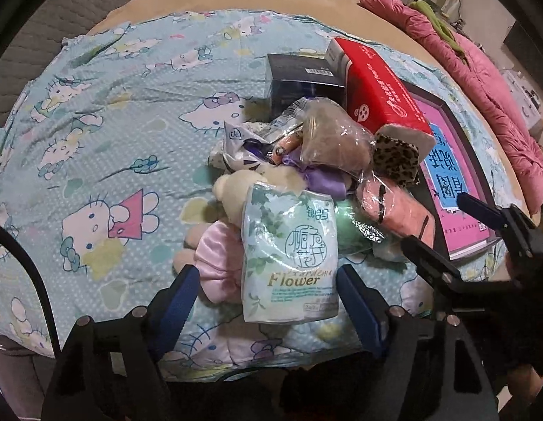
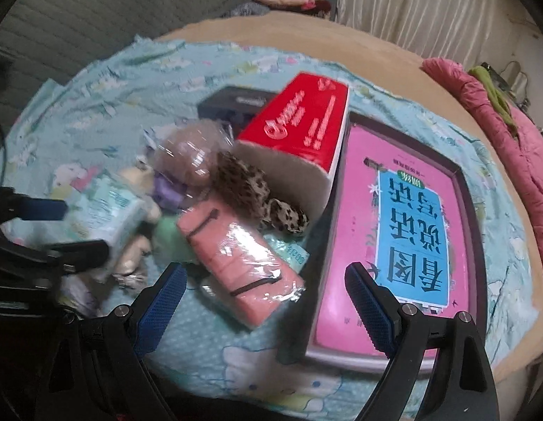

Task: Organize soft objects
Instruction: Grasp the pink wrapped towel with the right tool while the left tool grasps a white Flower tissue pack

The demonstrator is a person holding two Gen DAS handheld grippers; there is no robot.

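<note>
Where soft things pile: one tissue pack (image 1: 290, 252).

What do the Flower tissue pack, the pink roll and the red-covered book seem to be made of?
Flower tissue pack: thin glossy plastic film, wrinkled, probably over soft paper. Pink roll: soft, cloth-like, sealed in clear shiny wrap showing glare. Red-covered book: smooth printed card cover with a pale paper page edge.
</note>
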